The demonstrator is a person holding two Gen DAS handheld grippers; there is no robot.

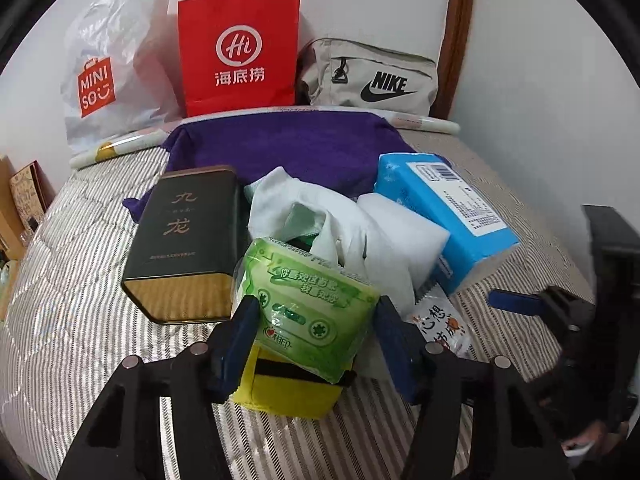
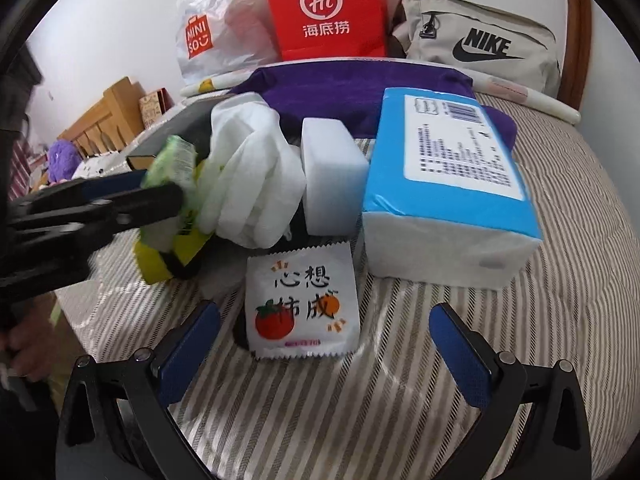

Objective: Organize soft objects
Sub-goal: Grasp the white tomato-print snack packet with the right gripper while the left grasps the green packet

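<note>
The left claw [image 1: 316, 338] pinches the green pack [image 1: 316, 304] to lift it clear, while the right claw [image 2: 324, 344] gapes around the sachet [image 2: 302, 306] ahead.

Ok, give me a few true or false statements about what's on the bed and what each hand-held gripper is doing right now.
1. The left hand-held gripper is closed on the green tissue pack. True.
2. The right hand-held gripper grips the white sachet. False: its fingers are spread wide, with the sachet lying between them untouched.
3. The red paper bag stands between the Miniso bag and the Nike bag. True.
4. The dark tin stands upright. False: it lies on its side.
5. The blue tissue pack lies under the purple towel. False: it rests partly on top.
</note>
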